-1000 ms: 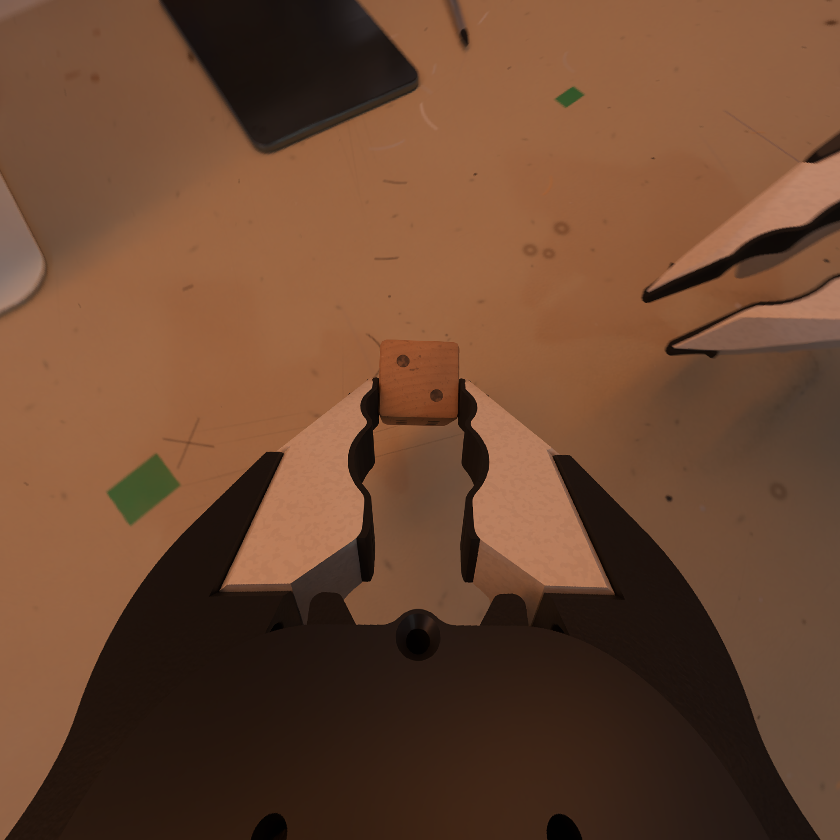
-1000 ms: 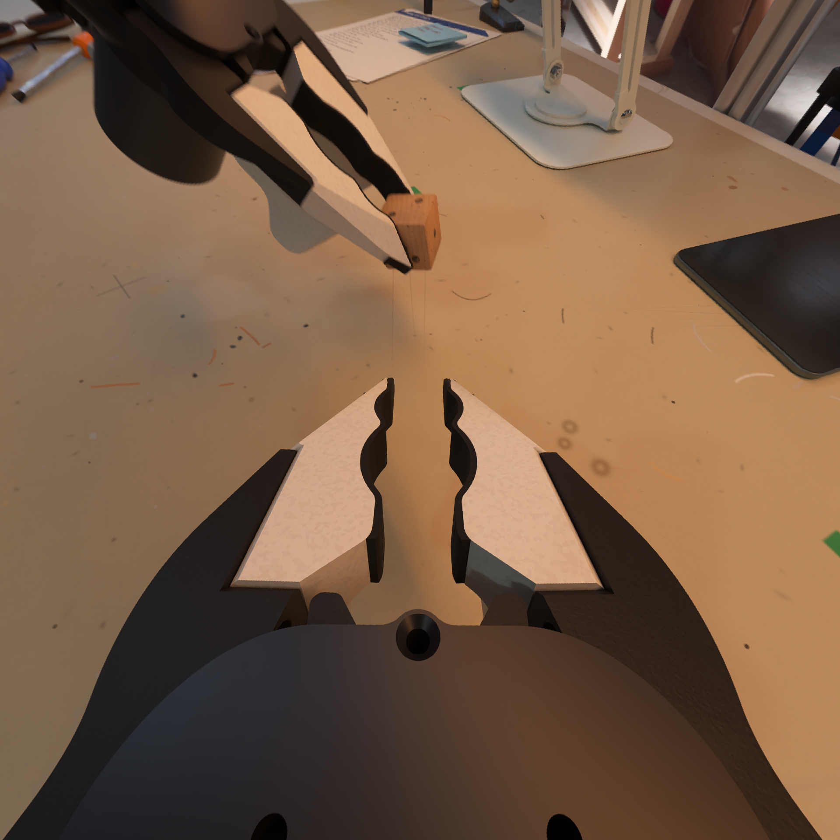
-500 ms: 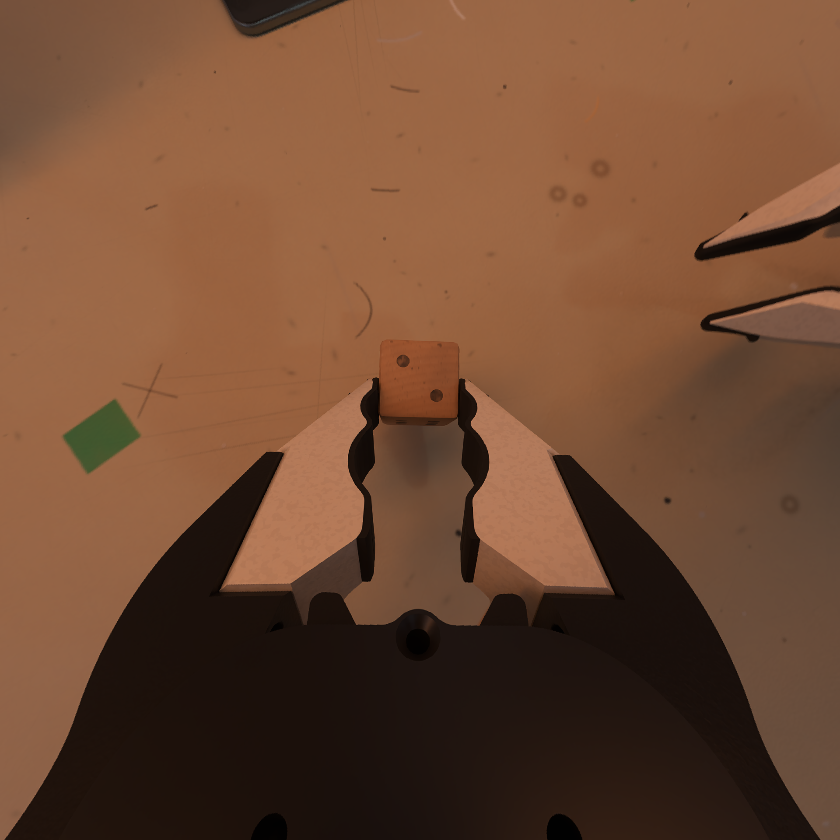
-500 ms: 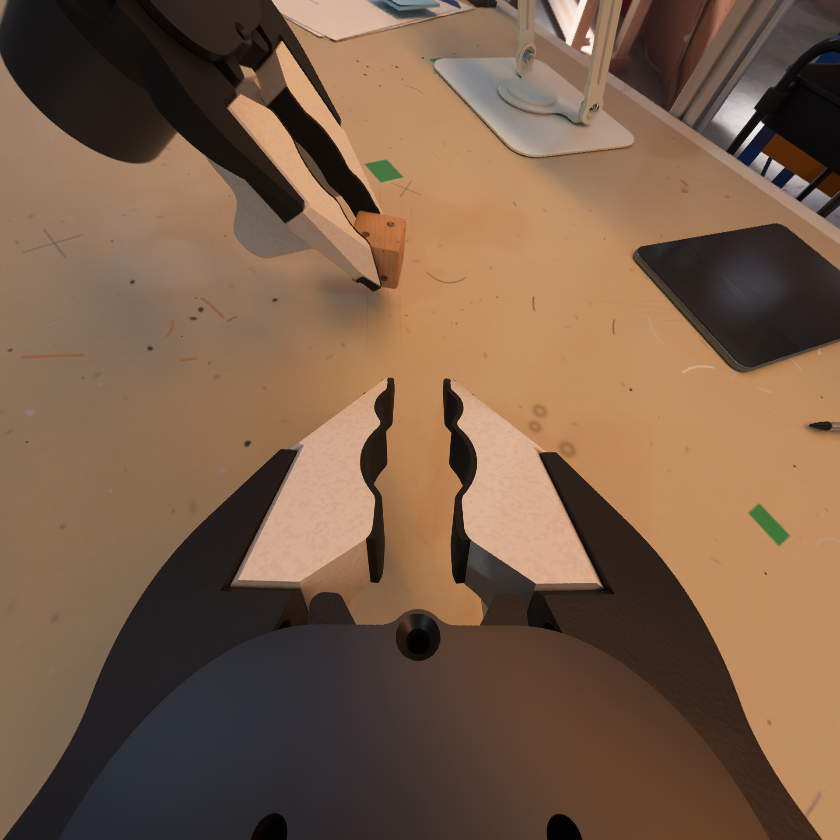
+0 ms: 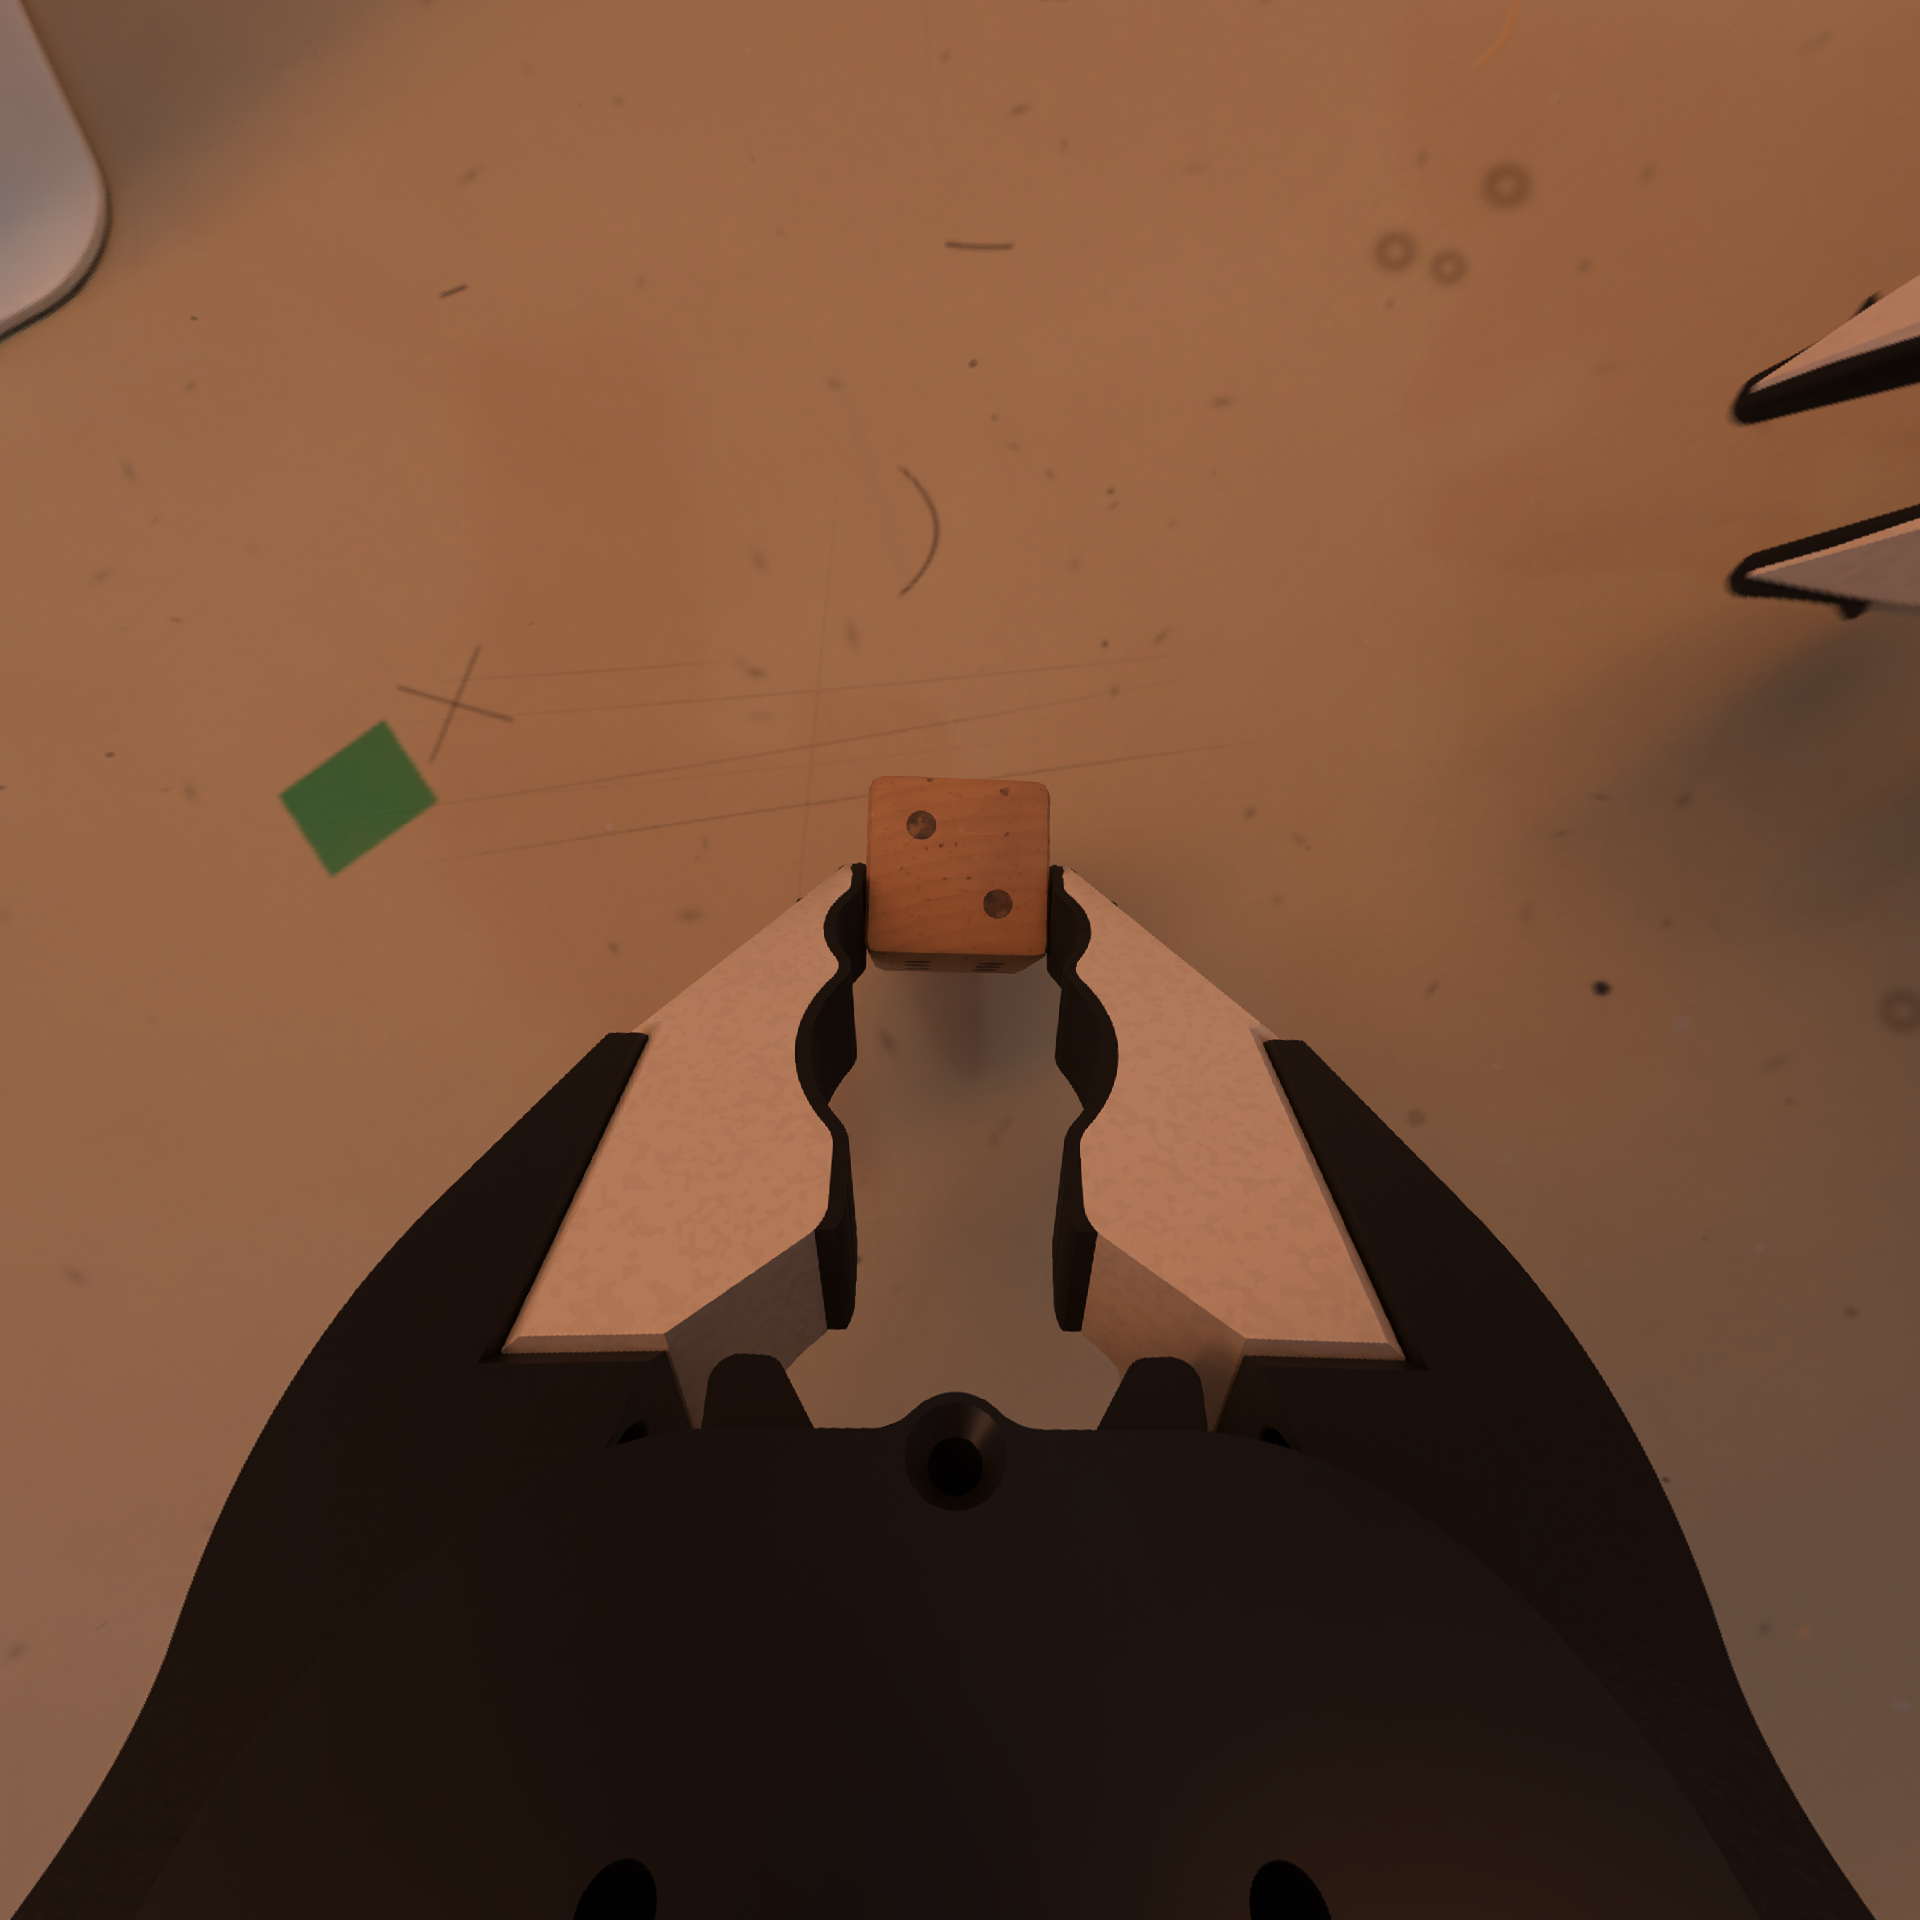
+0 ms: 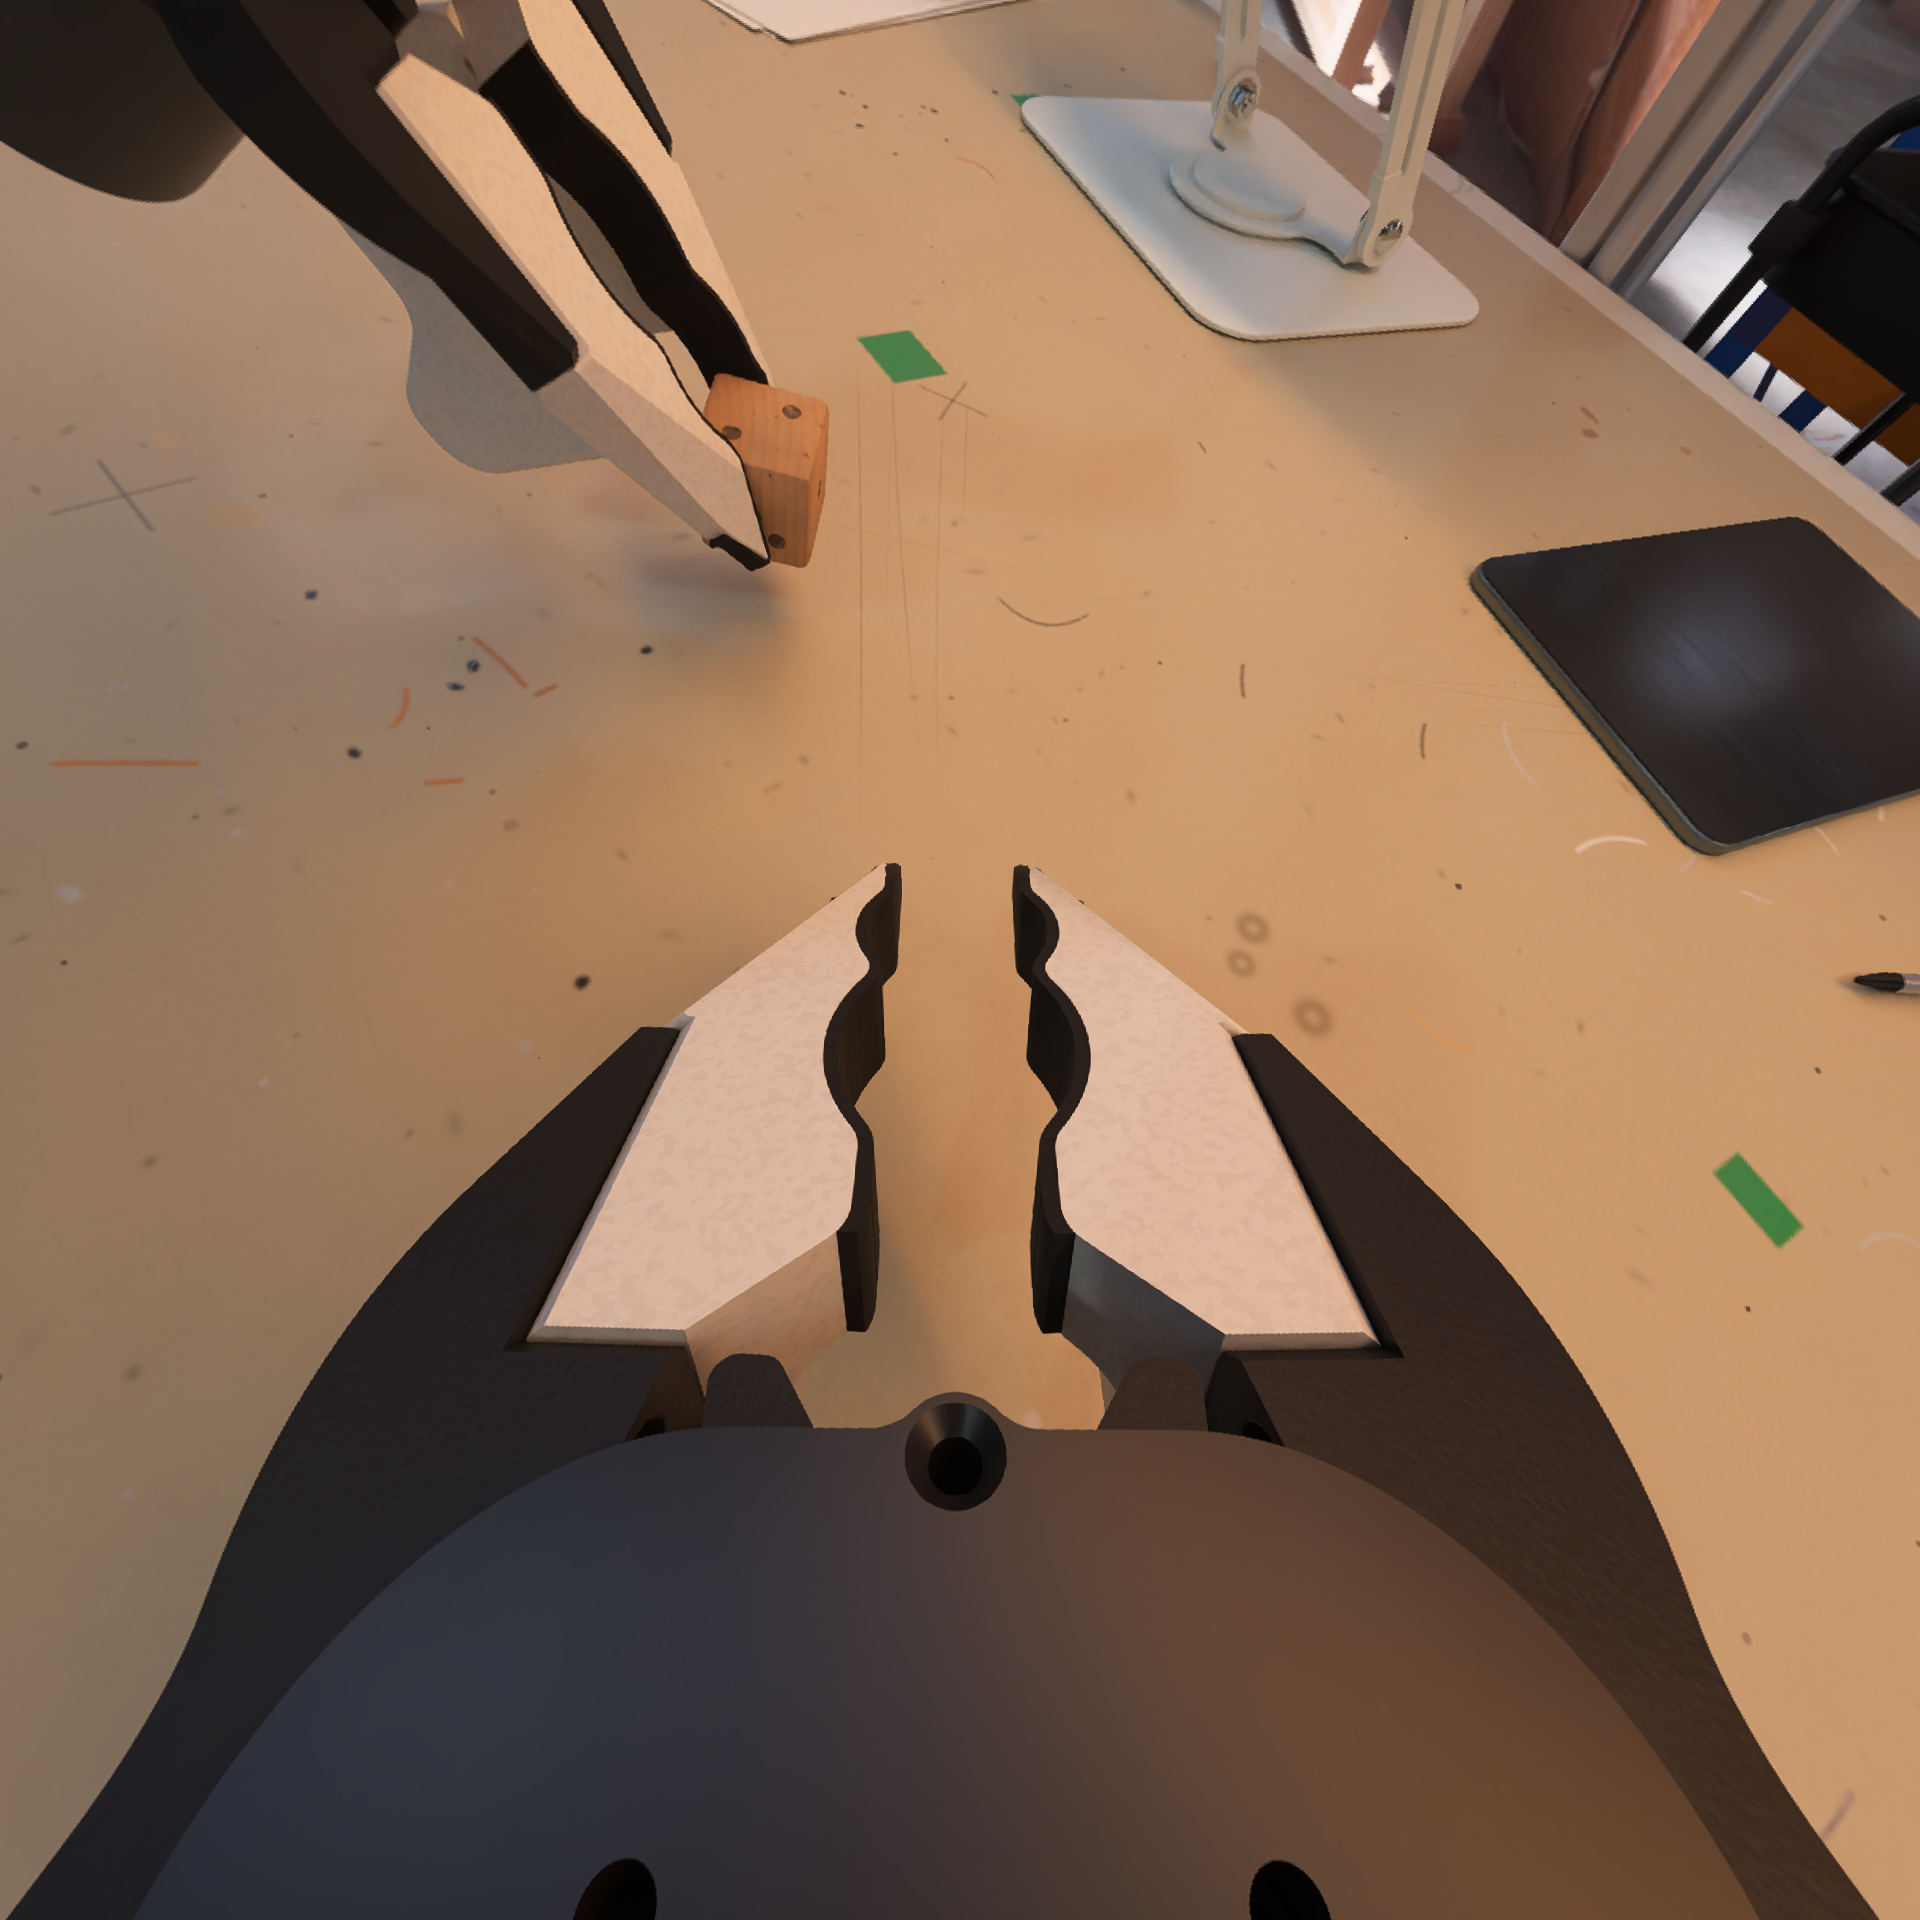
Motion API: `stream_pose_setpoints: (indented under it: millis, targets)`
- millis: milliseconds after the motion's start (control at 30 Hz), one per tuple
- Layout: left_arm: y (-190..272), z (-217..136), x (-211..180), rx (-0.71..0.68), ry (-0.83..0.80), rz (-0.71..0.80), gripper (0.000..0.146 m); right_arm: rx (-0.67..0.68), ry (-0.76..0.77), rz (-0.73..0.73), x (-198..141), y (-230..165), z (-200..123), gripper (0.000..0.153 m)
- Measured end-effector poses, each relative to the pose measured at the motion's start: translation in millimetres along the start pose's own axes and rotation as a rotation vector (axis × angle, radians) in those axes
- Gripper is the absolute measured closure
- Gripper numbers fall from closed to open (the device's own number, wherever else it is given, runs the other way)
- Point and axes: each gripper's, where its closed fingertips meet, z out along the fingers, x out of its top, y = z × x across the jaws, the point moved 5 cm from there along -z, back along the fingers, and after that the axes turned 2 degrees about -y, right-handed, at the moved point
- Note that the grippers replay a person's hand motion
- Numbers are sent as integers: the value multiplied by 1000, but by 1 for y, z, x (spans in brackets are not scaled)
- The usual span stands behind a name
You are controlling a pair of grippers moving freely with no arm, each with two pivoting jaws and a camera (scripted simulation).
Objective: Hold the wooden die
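Scuffed tan tabletop lay below, and the left hand-held gripper pinched the wooden die at its fingertips, off the surface. Small, stiff, probably light (flat opposite faces suited gripping). At three o'clock, right hand-held gripper waited, spread and empty.

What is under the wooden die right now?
Only bare table and a soft shadow lie under the wooden die, which the left gripper holds clear of it. The die's underside is hidden.
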Motion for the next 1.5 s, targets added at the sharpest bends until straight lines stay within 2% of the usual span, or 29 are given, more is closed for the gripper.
stream_pose_setpoints:
  millis: [267, 433, 533, 700, 867, 1067, 1267, 1400, 1500]
  targets:
    - [21, -7, 8, -203, 118, -16, 112, 13, -3, -42, 1, -6, 2, 131]
    - [39, -21, 18, -410, 233, -79, 112, 193, 95, 45, 16, -21, -3, 134]
    - [44, -27, 21, -481, 274, -93, 112, 238, 80, 103, 21, -27, 1, 131]
    - [45, -30, 18, -402, 301, -23, 112, 304, 118, 214, 31, -29, 6, 130]
    - [48, -28, 14, -357, 305, -12, 112, 246, 69, 170, 29, -33, 14, 129]
    - [47, -18, 4, -157, 242, 143, 112, 226, 54, 224, 23, -24, 18, 129]
    - [49, -10, -3, -67, 183, 254, 112, 158, -27, 131, 13, -26, 26, 130]
    - [54, -12, -4, -76, 197, 317, 112, 162, -36, 154, 11, -24, 26, 130]
    - [62, -19, 0, -103, 243, 362, 112, 218, 26, 235, 17, -21, 20, 130]
